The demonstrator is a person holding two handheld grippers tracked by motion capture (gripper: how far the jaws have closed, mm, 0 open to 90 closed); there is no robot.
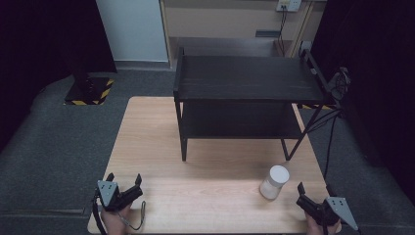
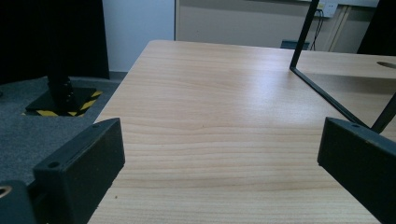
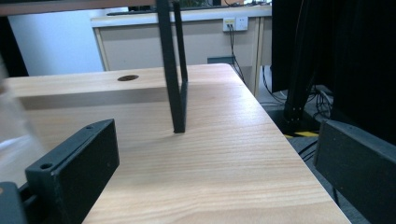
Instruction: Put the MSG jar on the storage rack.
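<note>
Upright at the table's point(image 1: 161, 132) five o'clock, a white-lidded jar point(image 1: 274, 182) holds pale contents; both grippers, left point(image 1: 124, 185) and right point(image 1: 313, 198), gape, released.

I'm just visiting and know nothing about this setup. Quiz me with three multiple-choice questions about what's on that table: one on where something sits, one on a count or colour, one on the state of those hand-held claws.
1. Where does the jar stand?
A. On the shelf unit's top board
B. On the table, near the right gripper
C. On the floor

2. How many boards does the black shelf unit have?
A. One
B. Two
C. Four

3. How does the left gripper stand?
A. Open, holding nothing
B. Shut on the jar
C. Shut on a shelf leg

Answers:
1 B: the high view shows the white-lidded jar on the wooden table just ahead of the right gripper.
2 B: an upper and a lower board are visible.
3 A: its own view shows both jaws wide apart over bare wood.
</note>
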